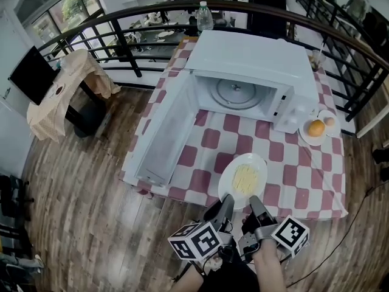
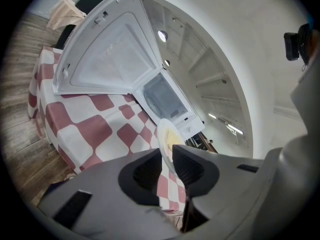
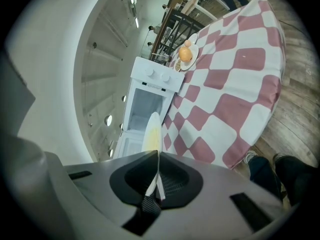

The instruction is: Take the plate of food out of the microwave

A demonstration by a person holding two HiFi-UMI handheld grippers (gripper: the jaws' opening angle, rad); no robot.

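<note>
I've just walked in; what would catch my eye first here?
A white microwave stands at the far side of a red-checked table, its door swung wide open. Nearer, the left gripper and right gripper both clamp the near rim of a plate of yellow food. An orange sits on a small plate right of the microwave.

2 plates [image 1: 242,180] [image 1: 320,128], 1 mwave [image 1: 255,66] (2 grprs [image 1: 226,203] [image 1: 256,205])
</note>
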